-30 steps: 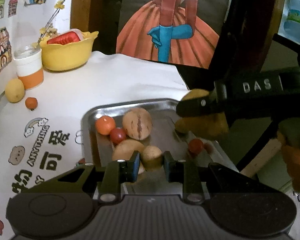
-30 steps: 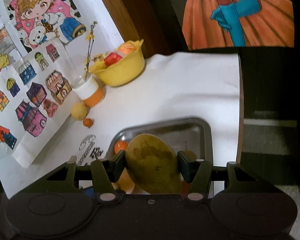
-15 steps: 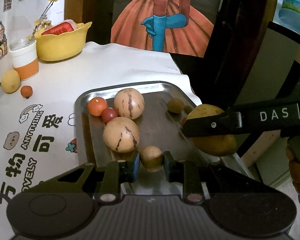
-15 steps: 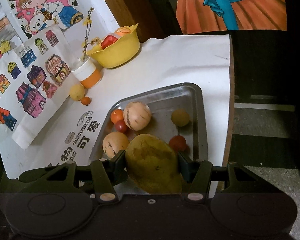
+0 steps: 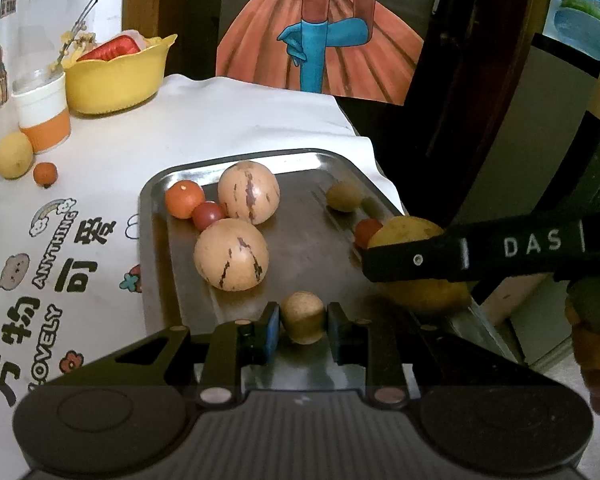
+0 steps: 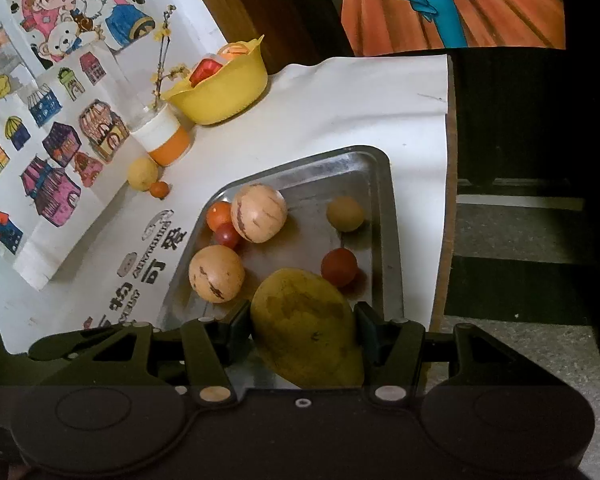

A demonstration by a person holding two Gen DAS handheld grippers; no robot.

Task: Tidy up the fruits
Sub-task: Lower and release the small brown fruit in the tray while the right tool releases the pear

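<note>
Both tools were loaded over the near end of the metal tray (image 6: 384,200). The right tool (image 6: 303,332) was closed on a yellow-green mango (image 6: 306,328), its jaws spread wide around the fruit's broad body, with the mango hanging above the tray's near right part, just beside a red tomato (image 6: 339,267). The left tool (image 5: 302,326) was nearly closed on a small tan round fruit (image 5: 302,316), pinched between its blue pads (image 5: 272,332) low over the tray's near edge; whether that fruit touched the metal could not be told.

On the tray lay two striped pepino melons (image 5: 231,254), an orange tomato (image 5: 184,199), a small red one (image 5: 208,215) and a small brownish fruit (image 5: 343,197) toward the far right corner. A lemon (image 5: 14,155) and a tiny orange fruit (image 5: 45,173) sat on the table (image 5: 220,120) well apart, near a cup (image 5: 42,114) and a yellow bowl (image 5: 116,78).

The step in hand looked like a carry with both fruits gripped; whether into or out of the tray was unclear. Next, each tool would need open ground clear of the loose round fruit, which could roll if nudged.
</note>
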